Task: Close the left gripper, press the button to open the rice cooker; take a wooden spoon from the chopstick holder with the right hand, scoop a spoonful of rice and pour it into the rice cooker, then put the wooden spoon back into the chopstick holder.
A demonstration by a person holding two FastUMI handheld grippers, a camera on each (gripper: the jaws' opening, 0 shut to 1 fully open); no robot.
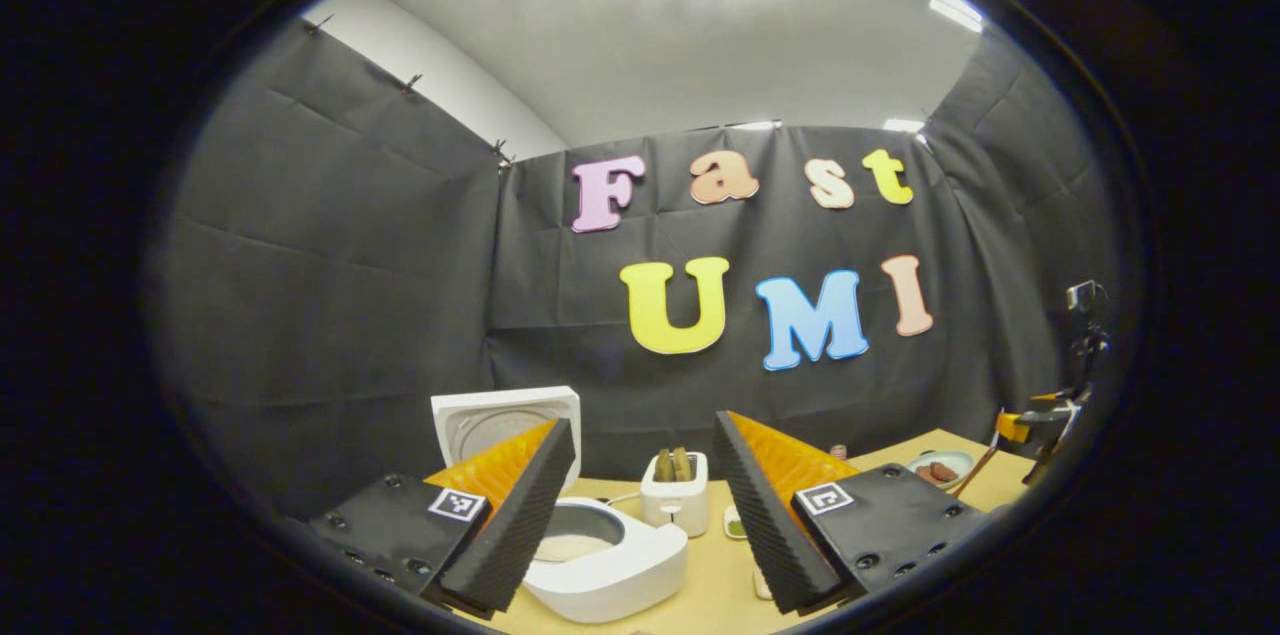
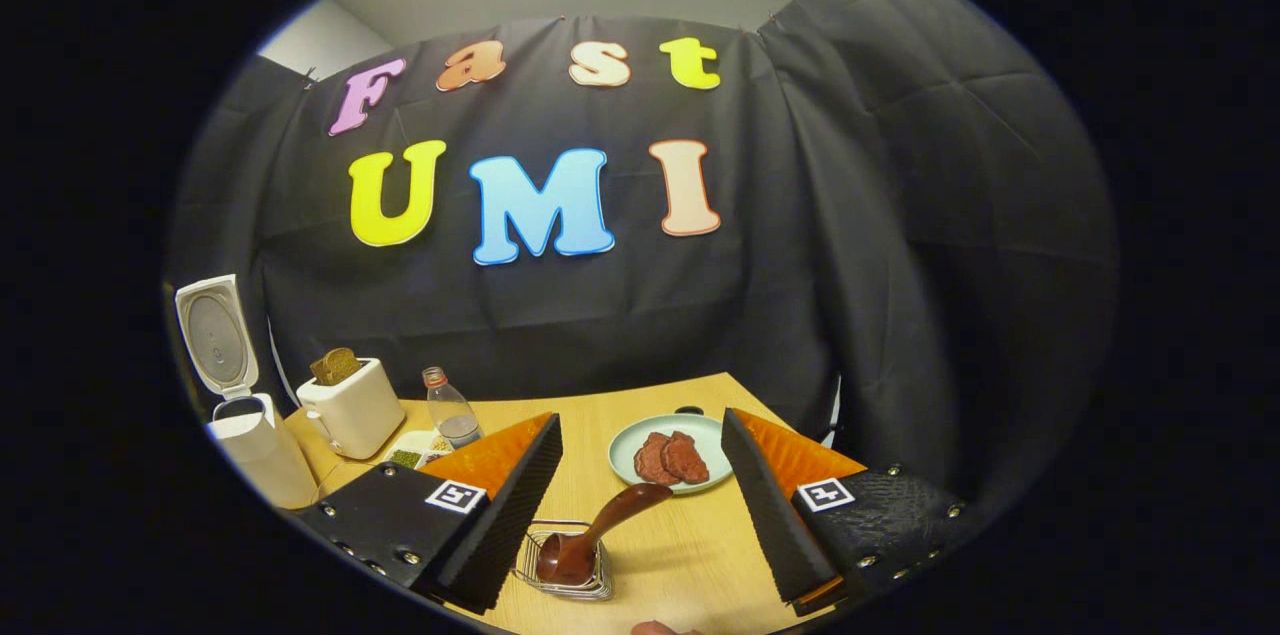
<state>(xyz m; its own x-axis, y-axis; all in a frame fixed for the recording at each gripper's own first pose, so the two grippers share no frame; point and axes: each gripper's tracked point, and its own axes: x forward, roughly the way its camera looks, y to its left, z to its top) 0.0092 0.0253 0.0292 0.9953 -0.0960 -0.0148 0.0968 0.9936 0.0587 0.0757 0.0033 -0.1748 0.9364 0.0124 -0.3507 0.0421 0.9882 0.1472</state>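
- Left gripper view: the white rice cooker [image 1: 605,560] stands with its lid up, pale contents inside; the left gripper [image 1: 640,515] hangs above it, jaws apart.
- The dark wooden spoon [image 2: 600,535] sits in the wire chopstick holder [image 2: 565,570] between the right gripper's [image 2: 640,515] parted jaws, ungripped; whether scooping is finished, I cannot tell.
- Light wooden table [image 2: 690,555], black cloth walls, a white toaster [image 2: 350,407].

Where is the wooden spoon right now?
In the right gripper view, the wooden spoon stands in the wire chopstick holder on the table, between the open right claw fingers, just in front of the plate of meat.
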